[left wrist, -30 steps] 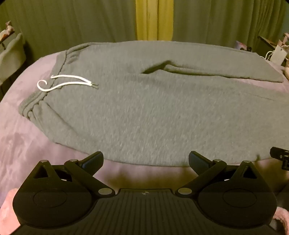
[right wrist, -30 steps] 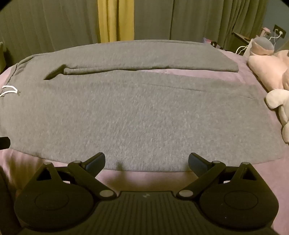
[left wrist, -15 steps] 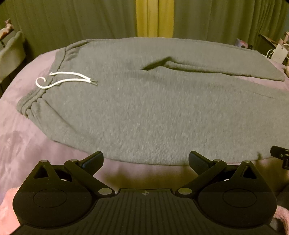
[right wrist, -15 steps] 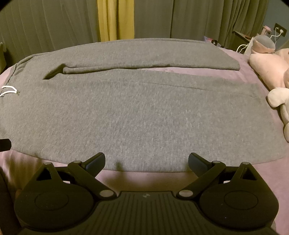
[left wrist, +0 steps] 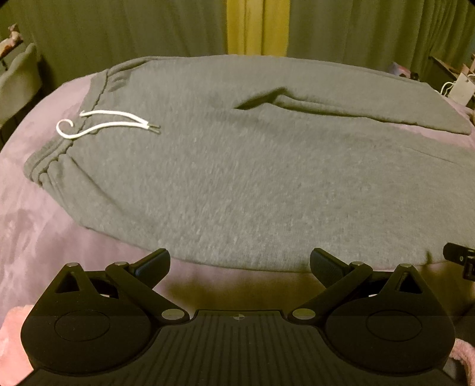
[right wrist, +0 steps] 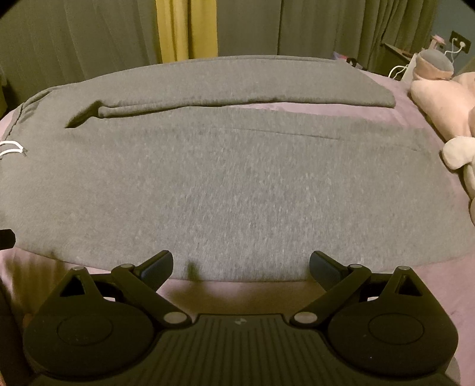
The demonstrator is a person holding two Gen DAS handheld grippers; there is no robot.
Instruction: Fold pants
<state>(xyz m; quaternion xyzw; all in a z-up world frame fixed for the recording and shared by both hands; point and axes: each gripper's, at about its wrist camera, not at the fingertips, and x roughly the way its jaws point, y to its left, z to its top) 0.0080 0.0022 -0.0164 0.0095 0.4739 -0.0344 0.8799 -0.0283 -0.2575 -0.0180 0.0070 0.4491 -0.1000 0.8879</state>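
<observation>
Both grippers, left and right, spread wide, empty; pants cuffs cut off.

Grey pants flat on bedspread

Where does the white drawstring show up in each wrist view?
Left wrist: drawstring upper left, lying at the pants' waistband.
Right wrist: only its tips at the far left edge.
Shared landmark: the yellow curtain strip behind the bed.
</observation>
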